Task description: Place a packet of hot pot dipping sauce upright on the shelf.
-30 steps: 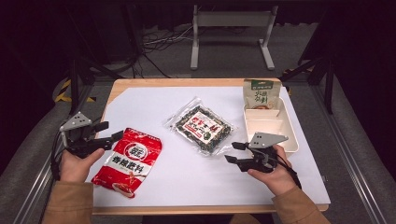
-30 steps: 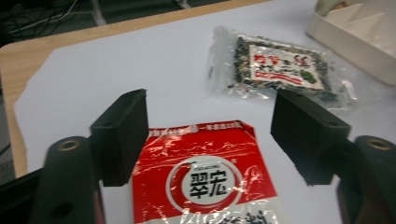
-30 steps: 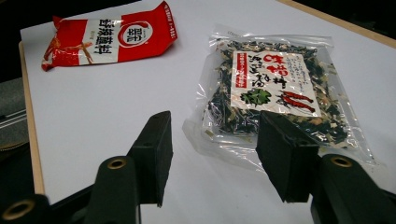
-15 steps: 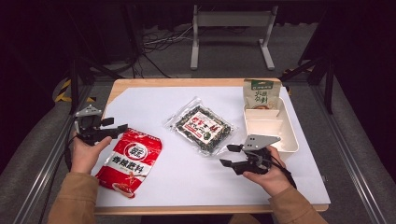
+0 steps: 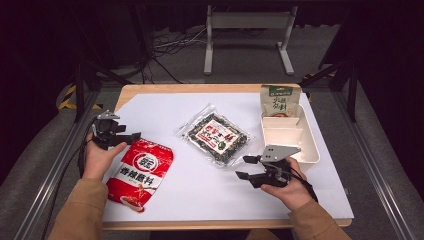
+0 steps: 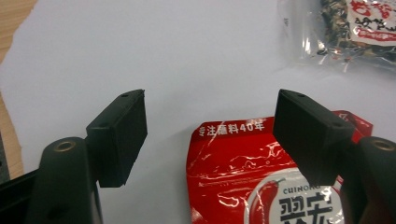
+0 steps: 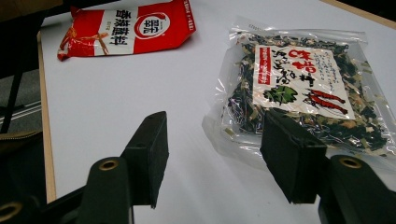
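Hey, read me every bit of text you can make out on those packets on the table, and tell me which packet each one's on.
"CUIHONG", in white letters above the round logo: red packet.
"40", within a white line of Chinese characters along the top edge: the red packet.
Clear packet of dried greens: red Chinese characters on its white label, small print too blurred to read.
Green packet by the white tray: dark characters, too small to read.

Printed in white along the top edge of the glossy red foil sachet: "泡注蘸料40年", legible in the left gripper view. Lower, on its white round emblem: "CUIHONG" above large black characters "翠宏". On the clear plastic bag of dark dried greens: a white label with red brush characters, not legible. On the green-topped upright pouch: dark characters, too small to read.
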Motion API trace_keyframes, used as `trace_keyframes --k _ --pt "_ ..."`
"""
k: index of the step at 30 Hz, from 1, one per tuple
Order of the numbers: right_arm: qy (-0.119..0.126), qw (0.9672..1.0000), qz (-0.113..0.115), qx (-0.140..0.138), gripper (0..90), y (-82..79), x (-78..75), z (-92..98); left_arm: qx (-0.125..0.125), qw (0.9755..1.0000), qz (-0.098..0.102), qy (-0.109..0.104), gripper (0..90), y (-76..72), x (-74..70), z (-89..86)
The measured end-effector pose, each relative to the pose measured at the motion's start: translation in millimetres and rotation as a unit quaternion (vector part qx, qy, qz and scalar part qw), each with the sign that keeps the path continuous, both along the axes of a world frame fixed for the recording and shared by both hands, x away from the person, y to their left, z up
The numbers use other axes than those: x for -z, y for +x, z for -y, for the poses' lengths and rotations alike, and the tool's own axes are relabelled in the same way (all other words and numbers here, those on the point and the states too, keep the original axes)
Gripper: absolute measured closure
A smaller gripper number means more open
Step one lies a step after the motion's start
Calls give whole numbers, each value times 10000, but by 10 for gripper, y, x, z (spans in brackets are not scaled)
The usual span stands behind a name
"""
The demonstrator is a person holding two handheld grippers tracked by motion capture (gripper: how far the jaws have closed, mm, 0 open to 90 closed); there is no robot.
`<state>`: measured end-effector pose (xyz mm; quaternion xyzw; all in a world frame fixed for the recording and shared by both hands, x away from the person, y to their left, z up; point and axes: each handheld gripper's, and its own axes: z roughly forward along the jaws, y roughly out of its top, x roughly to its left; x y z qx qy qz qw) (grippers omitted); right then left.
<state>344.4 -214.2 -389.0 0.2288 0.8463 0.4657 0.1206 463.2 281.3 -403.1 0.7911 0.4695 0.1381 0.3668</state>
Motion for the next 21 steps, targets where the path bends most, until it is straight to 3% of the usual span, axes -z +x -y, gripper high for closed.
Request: trace_keyframes --k 6,13,17,18,21 --pt "-4 10000 -29 46 421 23 25 28 -96 9994 -262 221 316 106 110 -37" --pt "-23 10000 -25 24 422 28 42 17 142 9987 -469 114 366 161 188 5" --pt "-16 10000 -39 16 422 28 48 15 95 9968 -729 308 419 181 259 13" --pt "-11 10000 -47 3 421 28 55 10 112 9964 -791 268 432 182 280 10" --pt "-50 10000 -43 -34 419 25 71 -7 238 9968 -744 168 415 173 296 13"
